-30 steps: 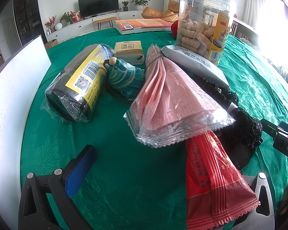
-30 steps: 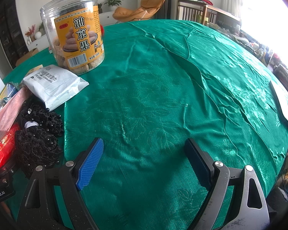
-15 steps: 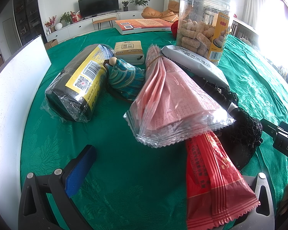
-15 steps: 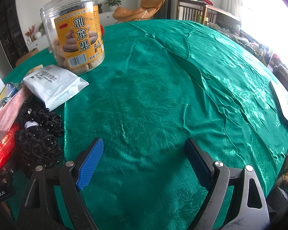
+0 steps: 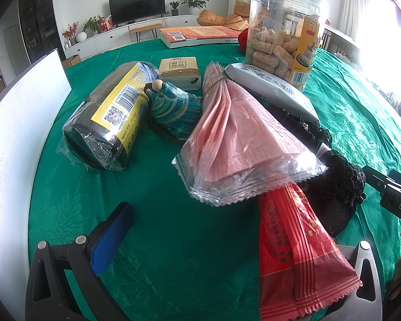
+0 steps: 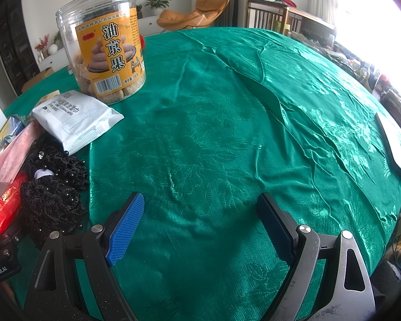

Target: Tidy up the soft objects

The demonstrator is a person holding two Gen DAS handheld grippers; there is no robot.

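Soft things lie on a green tablecloth: a black roll with a yellow label, a teal striped pouch, a tissue pack, a pink cloth pack, a red packet, a white wipes pack and black lace hair pieces. My left gripper is open just before the pink pack; the red packet lies over its right finger. My right gripper is open and empty above bare cloth, with the lace pieces and wipes pack to its left.
A clear snack jar stands behind the wipes pack and also shows in the right wrist view. A book lies at the far side. A white board stands at the left. A flat white-edged item lies far right.
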